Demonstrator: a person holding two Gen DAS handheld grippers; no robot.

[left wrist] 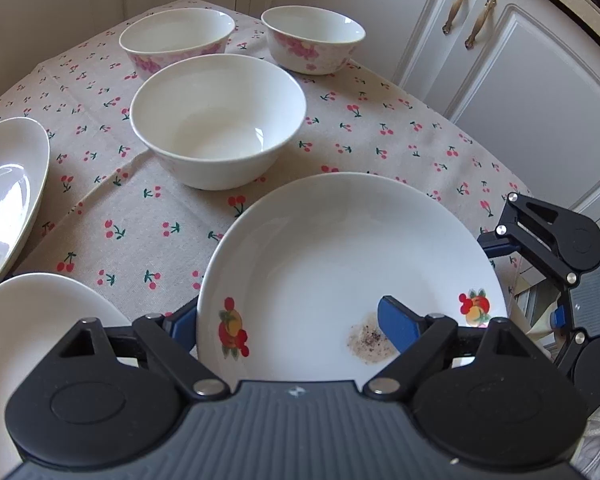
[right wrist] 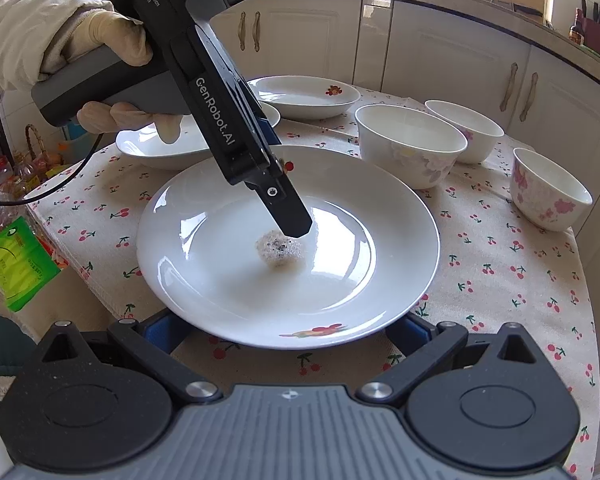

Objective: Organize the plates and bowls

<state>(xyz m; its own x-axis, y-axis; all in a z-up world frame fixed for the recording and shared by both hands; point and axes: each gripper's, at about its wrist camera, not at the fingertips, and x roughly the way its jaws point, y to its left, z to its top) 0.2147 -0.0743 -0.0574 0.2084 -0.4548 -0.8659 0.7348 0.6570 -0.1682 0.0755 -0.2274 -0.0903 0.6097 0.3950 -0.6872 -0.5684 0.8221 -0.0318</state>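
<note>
A white fruit-print plate [left wrist: 339, 264] with a speckled food smear [left wrist: 369, 340] lies on the cherry-print tablecloth [left wrist: 148, 216]. My left gripper [left wrist: 296, 324] is open: one blue finger [left wrist: 395, 326] rests inside the plate by the smear, the other [left wrist: 182, 326] sits outside its rim. In the right wrist view the same plate [right wrist: 240, 280] lies just ahead of my right gripper [right wrist: 284, 330], which is open with its blue fingers low at the near rim, partly hidden under it. The left gripper's finger [right wrist: 292, 216] touches down by the smear [right wrist: 280, 252].
Two more plates lie at the left [left wrist: 8, 184] [left wrist: 28, 344]. A plain white bowl [left wrist: 216, 128] and two pink-flowered bowls [left wrist: 176, 40] [left wrist: 311, 38] stand further back. White cabinets [left wrist: 499, 80] surround the table. A green packet [right wrist: 16, 268] lies off the table's left side.
</note>
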